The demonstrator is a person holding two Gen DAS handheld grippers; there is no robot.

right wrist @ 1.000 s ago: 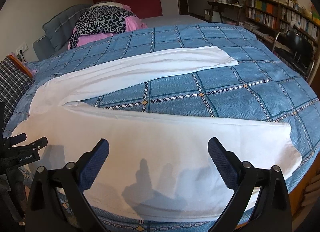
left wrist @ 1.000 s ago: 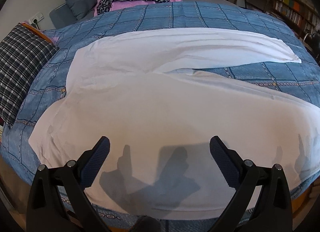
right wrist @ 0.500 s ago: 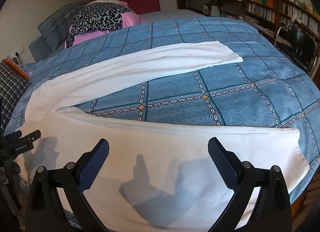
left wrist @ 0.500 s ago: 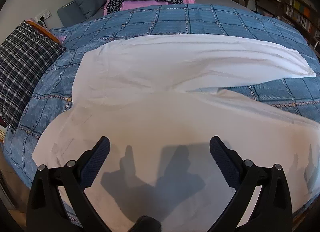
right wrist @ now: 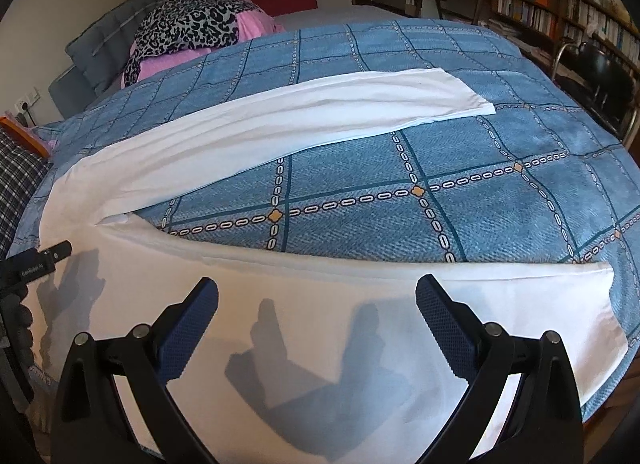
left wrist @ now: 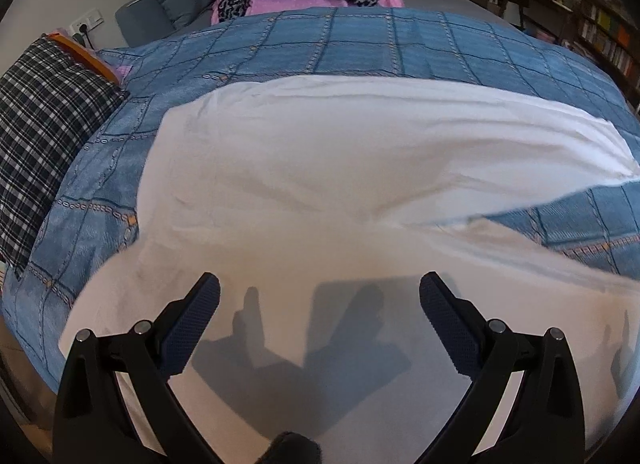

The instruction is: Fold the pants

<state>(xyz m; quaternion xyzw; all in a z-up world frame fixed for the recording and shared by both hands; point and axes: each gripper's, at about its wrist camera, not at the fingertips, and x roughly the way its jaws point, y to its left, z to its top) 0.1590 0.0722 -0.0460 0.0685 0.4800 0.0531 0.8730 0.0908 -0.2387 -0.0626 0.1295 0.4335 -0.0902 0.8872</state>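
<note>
White pants (right wrist: pixel 280 135) lie flat on the blue patterned bedspread (right wrist: pixel 460 167), legs splayed in a V, unfolded.

Left gripper (left wrist: pixel 319 296): jaws spread wide, nothing between them. The seat and waist end of the pants lies directly ahead of and under the fingers; the crotch fork sits beyond the right fingertip, and the far leg runs off ahead to the right.

Right gripper (right wrist: pixel 317 294): jaws equally wide, empty. The near leg lies across under both fingers, its cuff out past the right finger; the far leg lies well ahead, with bare bedspread between the two.

Contact with cloth: cannot tell from either view; shadows of both tools fall on the fabric close to the fingers.

Step, as judged: approach before the first fold, no grasp yet.

Next move likely calls for pinching the near leg's edge, left at the waist end and right near the cuff, then carrying it over onto the far leg. Thin cloth; risk of also catching the bedspread.
</note>
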